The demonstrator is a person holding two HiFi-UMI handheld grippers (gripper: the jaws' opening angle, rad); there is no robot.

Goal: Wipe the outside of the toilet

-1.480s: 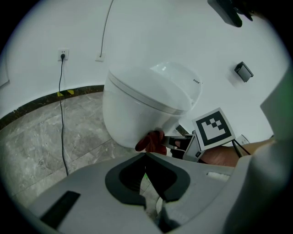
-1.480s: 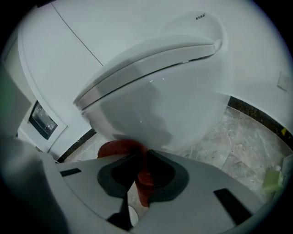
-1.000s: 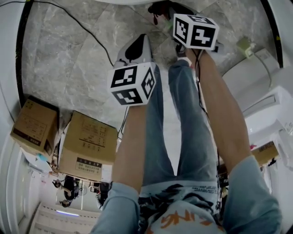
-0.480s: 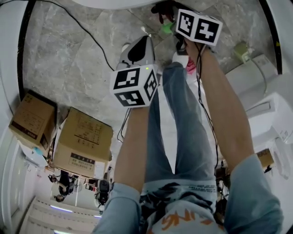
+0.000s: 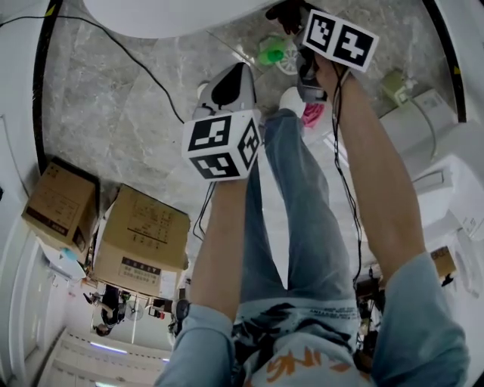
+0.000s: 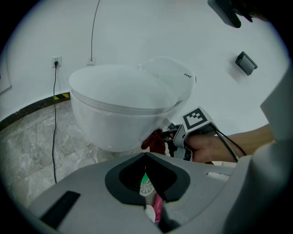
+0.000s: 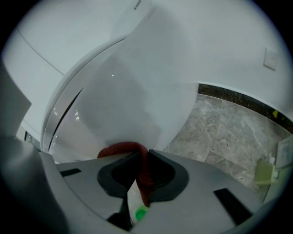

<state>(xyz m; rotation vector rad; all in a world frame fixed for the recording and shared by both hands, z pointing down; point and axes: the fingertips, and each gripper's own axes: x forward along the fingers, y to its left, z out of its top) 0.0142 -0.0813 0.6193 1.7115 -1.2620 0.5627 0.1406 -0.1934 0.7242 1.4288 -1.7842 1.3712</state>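
The white toilet bowl fills the left gripper view, and its rim shows at the top of the head view. My right gripper is shut on a red cloth, which presses against the bowl's lower outside wall. The left gripper view shows the same cloth under the bowl, just ahead of the right gripper. My left gripper hangs back over the floor, jaws closed tip to tip with nothing between them. In the head view it is left of the right gripper.
Two cardboard boxes stand on the marble floor at the left. A black cable runs across the floor to a wall socket. A green-and-white item and a pink one lie near my feet. A white appliance is at the right.
My right gripper has reached farther forward to the bowl with the cloth. More of the toilet rim shows at the top. The left gripper has barely moved.
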